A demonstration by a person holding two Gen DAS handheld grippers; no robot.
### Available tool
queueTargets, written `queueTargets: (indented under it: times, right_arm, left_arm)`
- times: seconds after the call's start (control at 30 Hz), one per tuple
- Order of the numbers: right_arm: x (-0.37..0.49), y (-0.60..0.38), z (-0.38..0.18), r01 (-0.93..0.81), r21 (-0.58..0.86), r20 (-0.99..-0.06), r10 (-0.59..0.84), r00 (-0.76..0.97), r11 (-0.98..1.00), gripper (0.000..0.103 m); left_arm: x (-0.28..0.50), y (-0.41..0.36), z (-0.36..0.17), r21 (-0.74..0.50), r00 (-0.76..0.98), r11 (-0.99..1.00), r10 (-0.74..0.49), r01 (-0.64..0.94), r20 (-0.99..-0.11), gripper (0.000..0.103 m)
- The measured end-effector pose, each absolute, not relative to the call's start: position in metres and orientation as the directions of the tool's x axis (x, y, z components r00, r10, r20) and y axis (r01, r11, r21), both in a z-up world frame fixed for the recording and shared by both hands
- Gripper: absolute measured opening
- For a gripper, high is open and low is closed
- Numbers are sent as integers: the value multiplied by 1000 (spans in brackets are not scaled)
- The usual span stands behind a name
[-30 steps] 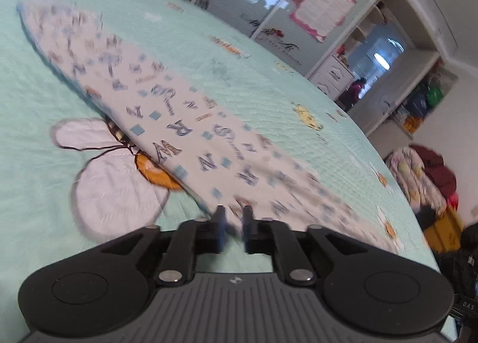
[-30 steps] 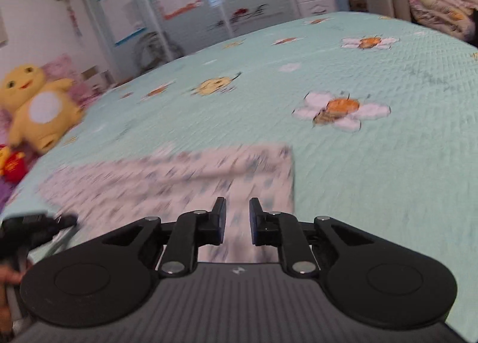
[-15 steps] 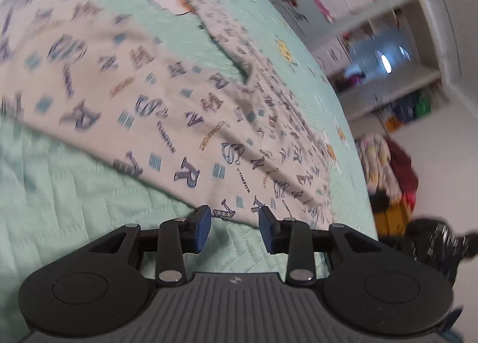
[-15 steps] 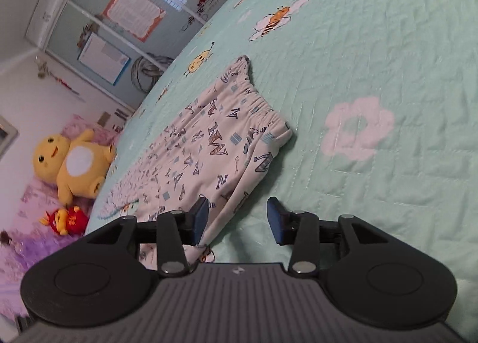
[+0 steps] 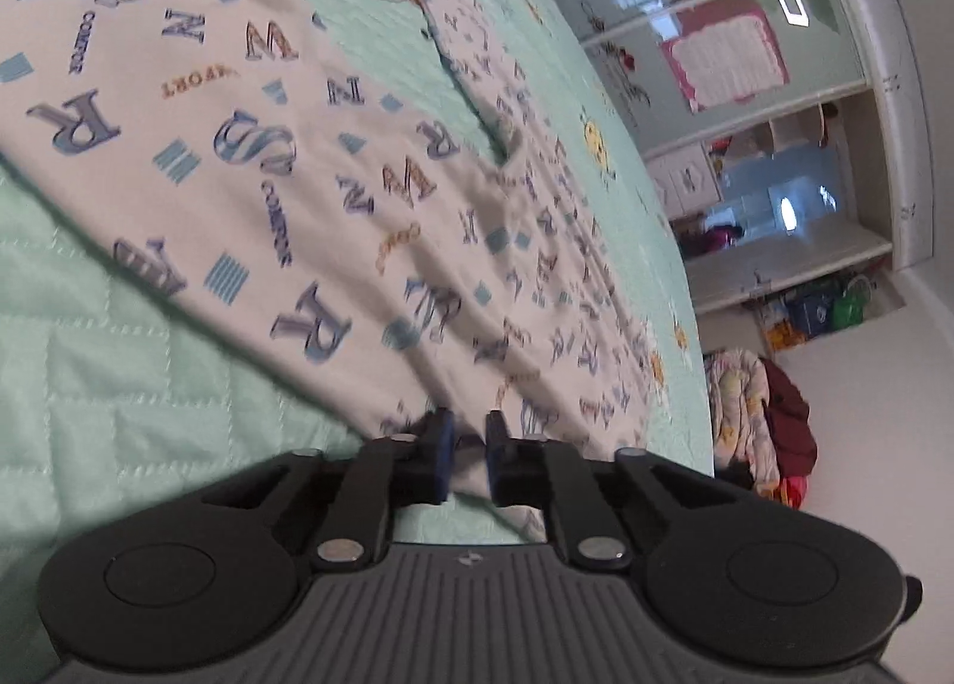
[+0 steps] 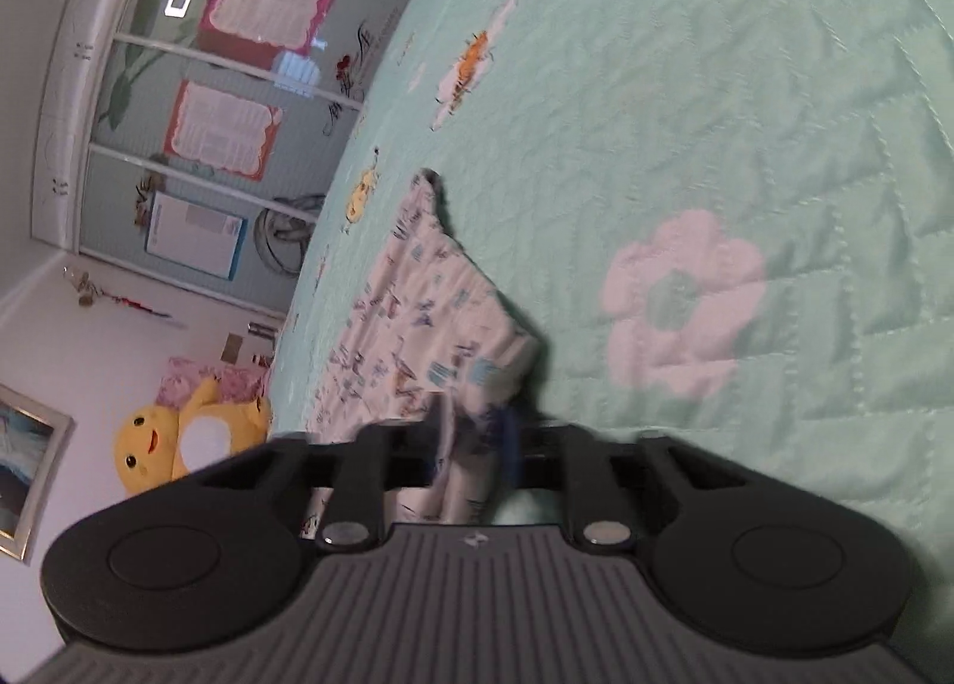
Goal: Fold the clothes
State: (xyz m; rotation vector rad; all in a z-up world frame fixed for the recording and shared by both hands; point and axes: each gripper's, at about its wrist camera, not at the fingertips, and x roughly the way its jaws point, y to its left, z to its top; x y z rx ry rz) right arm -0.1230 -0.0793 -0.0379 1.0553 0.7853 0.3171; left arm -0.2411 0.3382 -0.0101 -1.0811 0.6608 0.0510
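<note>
White pyjama pants [image 5: 358,195] printed with blue and brown letters lie spread on a mint quilted bedspread [image 5: 119,386]. Both legs run toward the upper left in the left wrist view. My left gripper [image 5: 467,448] is at the garment's near edge, its jaws closing, with a fold of the cloth pinched between the blue pads. In the right wrist view the pants [image 6: 417,326] end in a gathered waistband. My right gripper [image 6: 477,439] is closing on the near corner of that waistband, which is bunched between its pads.
The bedspread [image 6: 715,117] carries flower and bee patches. A yellow plush toy [image 6: 179,445] sits beyond the bed's far side. Sliding wardrobe doors [image 6: 208,117] with posters line the wall. A heap of bedding and clothes [image 5: 757,415] lies past the bed's edge.
Both grippers rolled, dropped toward the bed and moved up to the pants' edge. Their jaws opened wider half a second ago and have since closed on the fabric.
</note>
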Motion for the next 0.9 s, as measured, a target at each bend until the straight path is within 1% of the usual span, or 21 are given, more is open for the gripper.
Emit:
queueTargets:
  times: [0.13, 0.3, 0.4, 0.43, 0.47, 0.57, 0.63, 0.7, 0.77, 0.8, 0.83, 0.87, 0.9]
  right_arm:
    - [-135, -89, -32, 81, 842, -423, 560, 712, 534, 1]
    - [-132, -91, -31, 55, 816, -446, 565, 694, 576, 1]
    - [-132, -94, -33, 54, 848, -413, 593, 691, 527, 8]
    - [-134, -96, -33, 56, 863, -395, 603, 693, 502, 15]
    - [-137, -98, -33, 59, 878, -378, 612, 695, 475, 23]
    - [-154, -94, -29, 50, 905, -340, 650, 680, 422, 38]
    - [-163, -76, -26, 18, 898, -351, 692, 631, 439, 39]
    - [-168, -52, -24, -24, 880, -377, 729, 572, 474, 39]
    - [-163, -32, -21, -49, 850, -410, 717, 563, 525, 37]
    - [-161, -22, -19, -62, 833, -427, 710, 560, 549, 36]
    - [-158, -12, -17, -74, 816, -443, 703, 556, 573, 33]
    - [-154, -6, -18, -75, 817, -448, 711, 543, 572, 25]
    - [-150, 0, -19, -76, 818, -452, 718, 529, 570, 20]
  left_arm:
    - [-254, 331, -7, -755, 785, 577, -292, -311, -546, 0]
    - [-255, 334, -16, -771, 786, 555, -305, -312, -538, 0]
    - [-252, 334, -16, -794, 804, 516, -294, -322, -517, 1]
    - [-252, 334, -17, -807, 809, 490, -294, -329, -508, 5]
    - [-253, 335, -19, -820, 814, 465, -295, -334, -499, 8]
    - [-253, 336, -20, -843, 826, 417, -295, -340, -480, 13]
    - [-252, 335, -19, -849, 834, 409, -293, -334, -468, 27]
    - [-248, 334, -17, -852, 841, 409, -286, -327, -459, 32]
    - [-241, 335, -20, -858, 844, 382, -275, -343, -460, 32]
    - [-238, 337, -22, -858, 844, 377, -272, -349, -463, 29]
    - [-235, 337, -24, -853, 838, 379, -271, -359, -474, 15]
    - [-236, 339, -26, -852, 835, 379, -277, -361, -476, 8]
    - [-238, 340, -28, -853, 832, 378, -284, -360, -477, 5]
